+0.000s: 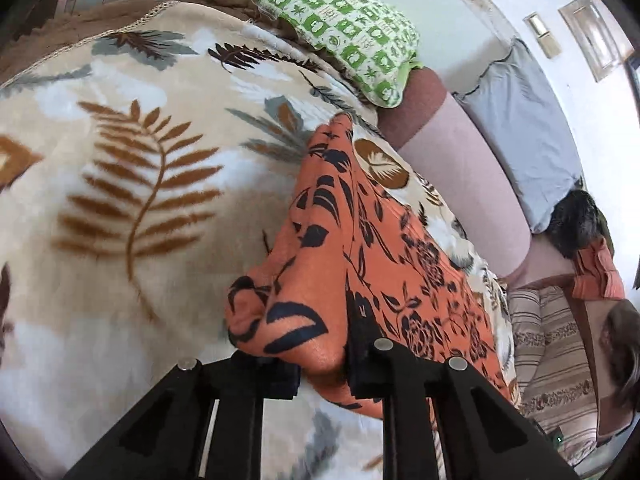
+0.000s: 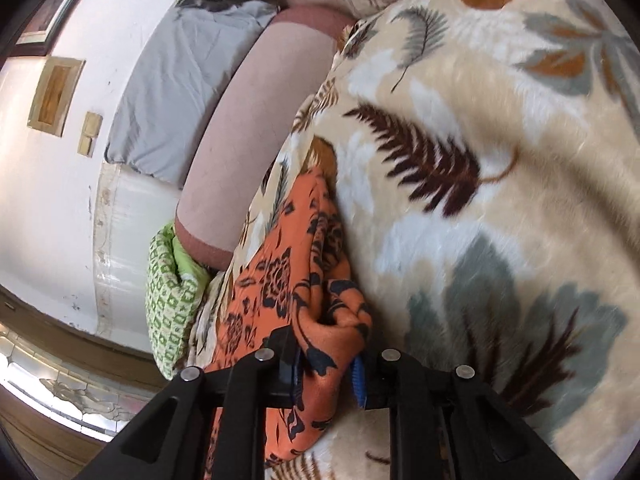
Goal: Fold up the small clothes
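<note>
Left wrist view: the left gripper (image 1: 320, 364) is clamped tight on the orange floral cloth (image 1: 360, 240), which sits bunched on the leaf-print blanket (image 1: 120, 180); the right gripper (image 2: 326, 372) pinches its other end.

Leaf-print blanket (image 1: 140, 168), green checked pillow (image 1: 340, 20), pink bolster (image 1: 460, 176)

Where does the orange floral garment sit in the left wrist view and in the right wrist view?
Left wrist view: orange floral garment runs from centre to bottom, bunched between the left gripper fingers.
Right wrist view: the garment sits lower centre-left, pinched by the right gripper.
Shared landmark: green patterned pillow, top centre in the left view, lower left in the right.
</note>
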Tool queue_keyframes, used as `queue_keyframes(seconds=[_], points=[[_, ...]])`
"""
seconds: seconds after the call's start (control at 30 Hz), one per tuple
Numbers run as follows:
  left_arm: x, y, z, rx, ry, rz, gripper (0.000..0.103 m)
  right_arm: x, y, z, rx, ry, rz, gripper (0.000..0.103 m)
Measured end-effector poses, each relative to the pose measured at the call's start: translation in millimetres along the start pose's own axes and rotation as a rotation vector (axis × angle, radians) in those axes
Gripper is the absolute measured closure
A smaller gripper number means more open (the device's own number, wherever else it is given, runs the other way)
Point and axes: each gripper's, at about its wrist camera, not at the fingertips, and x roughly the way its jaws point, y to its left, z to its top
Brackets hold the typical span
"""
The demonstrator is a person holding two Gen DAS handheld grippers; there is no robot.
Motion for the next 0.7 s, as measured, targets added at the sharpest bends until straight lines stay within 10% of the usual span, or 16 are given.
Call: queue_keyframes(seconds=[0.33,0.47,0.6,0.67,0.7], points=[[-7.6,13.4,-5.8,0.030,0.062,0.119,0.075,16.7,-39.9,4.7,0.223,0.121,0.040,0.075],[-38.6,-0.5,-4.0,0.125,-0.048,0.175,0.060,14.9,-31.1,-0.2,0.213,0.094,0.090,0.038],[-60.5,-3.2,-5.6,0.187,-0.184,0.240,0.059,16.8,-11.1,-8.4,0.074,0.078,0.043,0.045],[-62.3,-5.8,-7.7,0.231,-0.236,0.267,0.059,22.1,-9.2,-12.7,0.039,0.094,0.003,0.086],[-63.3,-5.6,-8.2,0.244,-0.248,0.266,0.059,22.3,-9.4,-14.5,0.030,0.089,-0.017,0.086]])
